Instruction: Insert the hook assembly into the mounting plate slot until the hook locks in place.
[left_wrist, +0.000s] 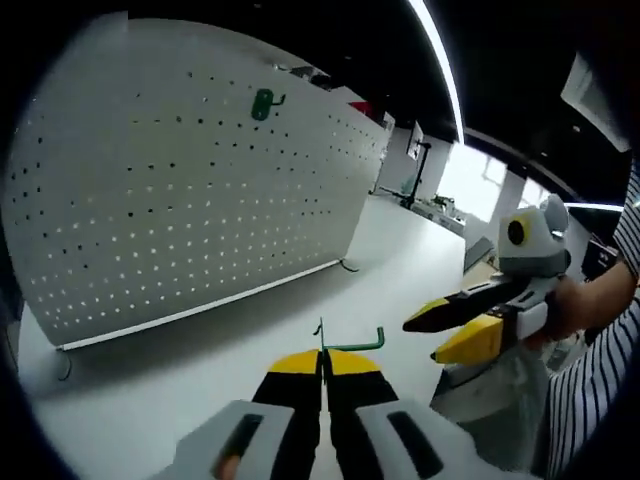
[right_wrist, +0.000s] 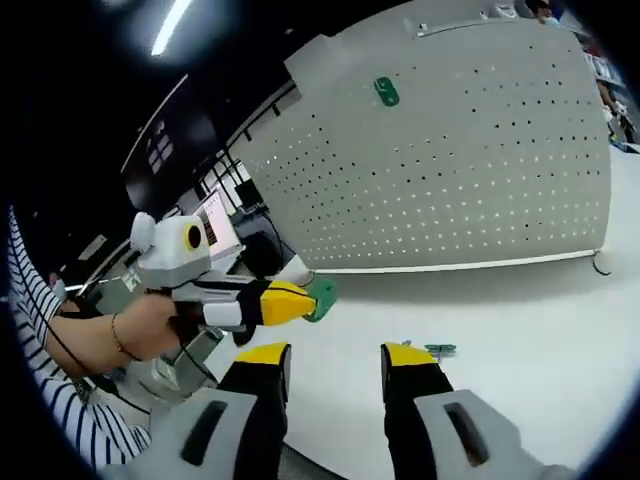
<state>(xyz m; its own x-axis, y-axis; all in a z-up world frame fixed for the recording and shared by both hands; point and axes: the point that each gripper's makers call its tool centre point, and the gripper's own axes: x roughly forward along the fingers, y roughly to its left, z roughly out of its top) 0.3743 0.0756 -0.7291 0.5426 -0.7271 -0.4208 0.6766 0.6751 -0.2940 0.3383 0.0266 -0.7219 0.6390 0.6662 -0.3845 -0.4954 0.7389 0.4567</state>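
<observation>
In the left gripper view, the left gripper has its jaws pressed together on a green hook above the white table; the pegboard stands far left, carrying another green hook. In the right gripper view, the right gripper has its jaws spread, holding nothing, and a small green part lies on the table just beyond them.

A large white perforated metal pegboard stands upright on the white tabletop, filling the ten-to-twelve o'clock part of the left gripper view. A small green plastic hook plate sits high on the board at about twelve o'clock. The left gripper, at six o'clock, has a thin green wire hook at its tips. The right gripper lies at three o'clock. In the right gripper view, a small green part lies on the tabletop just beside the right gripper's tip.
</observation>
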